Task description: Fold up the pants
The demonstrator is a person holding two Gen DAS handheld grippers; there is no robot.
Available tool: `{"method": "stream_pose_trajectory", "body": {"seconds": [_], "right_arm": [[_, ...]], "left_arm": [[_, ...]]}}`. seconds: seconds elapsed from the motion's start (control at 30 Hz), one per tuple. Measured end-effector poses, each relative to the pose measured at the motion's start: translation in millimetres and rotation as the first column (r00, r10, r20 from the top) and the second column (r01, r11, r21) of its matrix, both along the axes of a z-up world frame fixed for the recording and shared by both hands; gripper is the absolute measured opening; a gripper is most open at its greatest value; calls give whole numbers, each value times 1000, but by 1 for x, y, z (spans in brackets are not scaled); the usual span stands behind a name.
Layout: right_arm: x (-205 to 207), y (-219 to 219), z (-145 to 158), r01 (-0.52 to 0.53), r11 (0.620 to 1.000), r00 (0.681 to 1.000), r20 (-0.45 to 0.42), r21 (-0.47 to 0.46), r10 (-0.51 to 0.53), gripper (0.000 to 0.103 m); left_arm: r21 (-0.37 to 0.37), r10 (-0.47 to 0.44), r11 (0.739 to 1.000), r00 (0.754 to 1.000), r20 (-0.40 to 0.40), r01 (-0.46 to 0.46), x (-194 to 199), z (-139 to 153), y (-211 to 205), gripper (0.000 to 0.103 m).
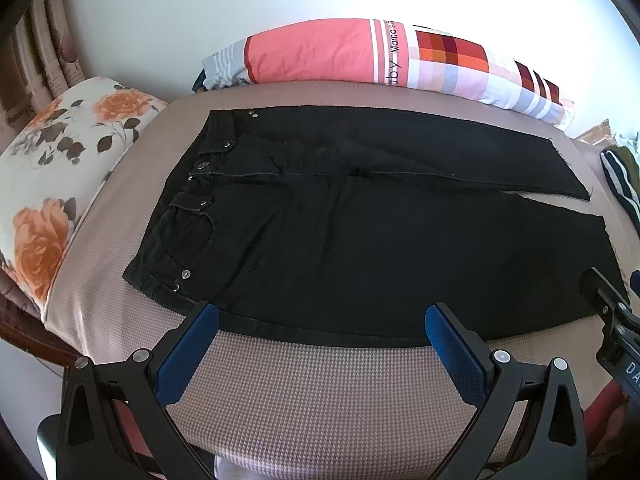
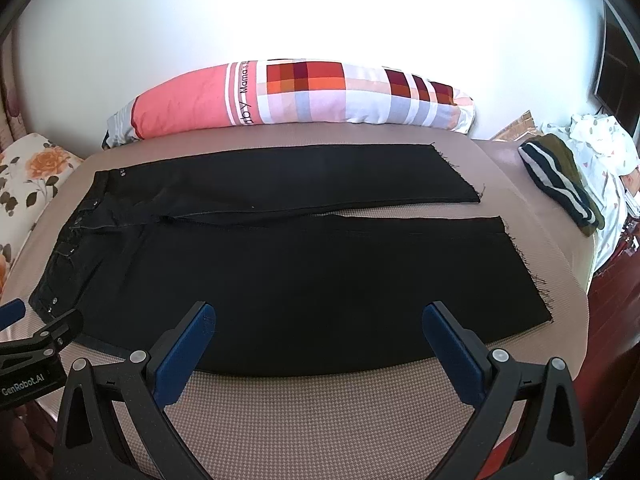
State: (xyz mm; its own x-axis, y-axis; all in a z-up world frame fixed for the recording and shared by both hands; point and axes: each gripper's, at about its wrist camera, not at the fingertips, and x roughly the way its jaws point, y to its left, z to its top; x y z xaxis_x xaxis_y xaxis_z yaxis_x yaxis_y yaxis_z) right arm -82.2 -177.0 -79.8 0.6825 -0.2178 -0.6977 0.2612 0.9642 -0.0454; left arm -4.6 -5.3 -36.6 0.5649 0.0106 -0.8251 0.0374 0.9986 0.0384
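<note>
Bed [image 2: 320, 400] holds pants [image 2: 300, 280]; only right view shows television [image 2: 612, 72].

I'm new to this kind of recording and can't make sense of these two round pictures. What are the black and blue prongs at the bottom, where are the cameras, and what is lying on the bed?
There is no robot here: a person holds one tool in each hand. Each picture comes from a wide-angle camera on a tool, looking forward along its two blue-padded fingers. One shows the left hand-held gripper, the other the right hand-held gripper. Both are open and hold nothing. A pair of black denim pants lies flat on the beige checked bed cover, waistband left, legs right. Behind lies a long pink-and-plaid pillow.
</note>
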Motion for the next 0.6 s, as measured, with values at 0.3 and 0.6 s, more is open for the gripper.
{"method": "stream_pose_trajectory", "body": {"seconds": [0.3, 0.6], "right_arm": [[0, 1, -2, 0, 1000, 1000, -3, 1, 0, 103], [1, 2, -2, 0, 1000, 1000, -2, 3, 0, 103]], "left_arm": [[1, -6, 1000, 1000, 2, 6, 0, -3, -2, 102], [7, -13, 1000, 1000, 6, 13, -1, -1, -4, 102]]}}
